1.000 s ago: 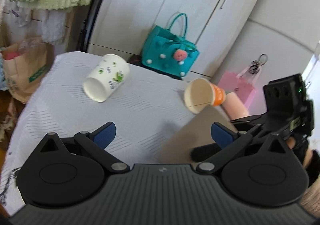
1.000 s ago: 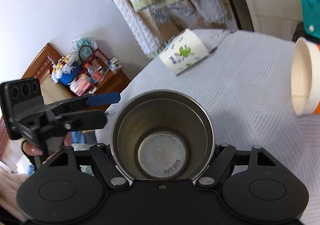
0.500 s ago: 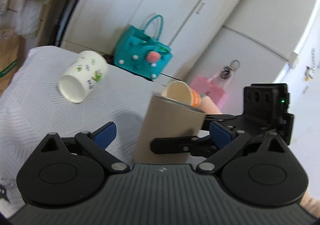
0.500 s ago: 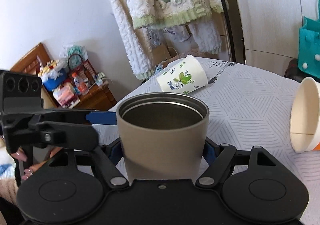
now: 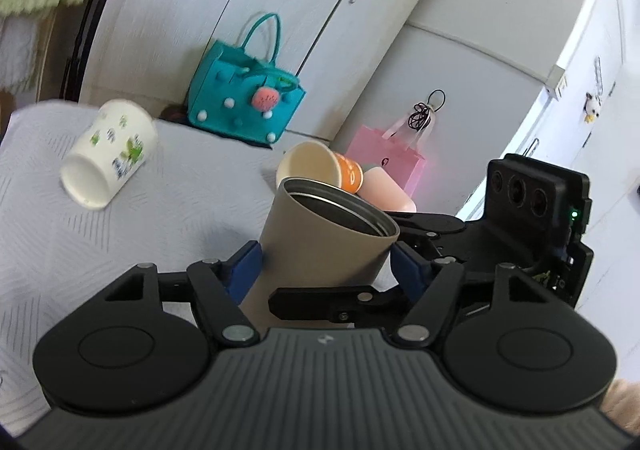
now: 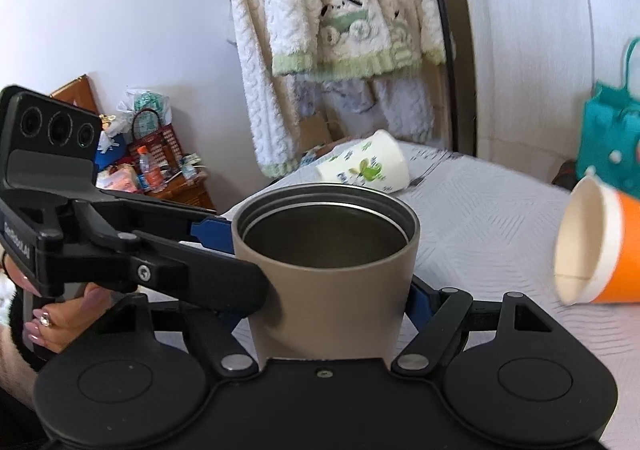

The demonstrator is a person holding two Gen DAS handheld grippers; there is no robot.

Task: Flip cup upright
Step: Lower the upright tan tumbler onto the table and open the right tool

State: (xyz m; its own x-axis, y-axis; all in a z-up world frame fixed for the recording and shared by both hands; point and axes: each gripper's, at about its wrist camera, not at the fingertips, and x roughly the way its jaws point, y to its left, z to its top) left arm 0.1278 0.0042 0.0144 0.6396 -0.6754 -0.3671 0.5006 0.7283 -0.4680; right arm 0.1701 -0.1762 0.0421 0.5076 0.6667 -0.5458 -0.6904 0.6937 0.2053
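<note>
A tan metal tumbler (image 5: pixel 324 246) stands nearly upright, mouth up, above the white tablecloth (image 5: pixel 120 250). My right gripper (image 6: pixel 326 306) is shut on the tumbler (image 6: pixel 332 286) near its lower half. My left gripper (image 5: pixel 326 270) has its blue pads on both sides of the same tumbler and appears shut on it; it also shows in the right wrist view (image 6: pixel 212 242). A white cup with green prints (image 5: pixel 108 157) lies on its side at the far left. An orange-and-white paper cup (image 5: pixel 320 169) lies on its side behind the tumbler.
A teal handbag (image 5: pixel 244 97) and a pink bag (image 5: pixel 384 161) sit beyond the table's far edge by white cabinets. Fluffy clothes (image 6: pixel 340 29) hang beyond the table in the right wrist view. A wooden shelf with clutter (image 6: pixel 148 165) stands at left.
The right gripper has rotated the tumbler from lying mouth-toward-camera to upright. The left gripper has moved in and closed its pads around the tumbler.
</note>
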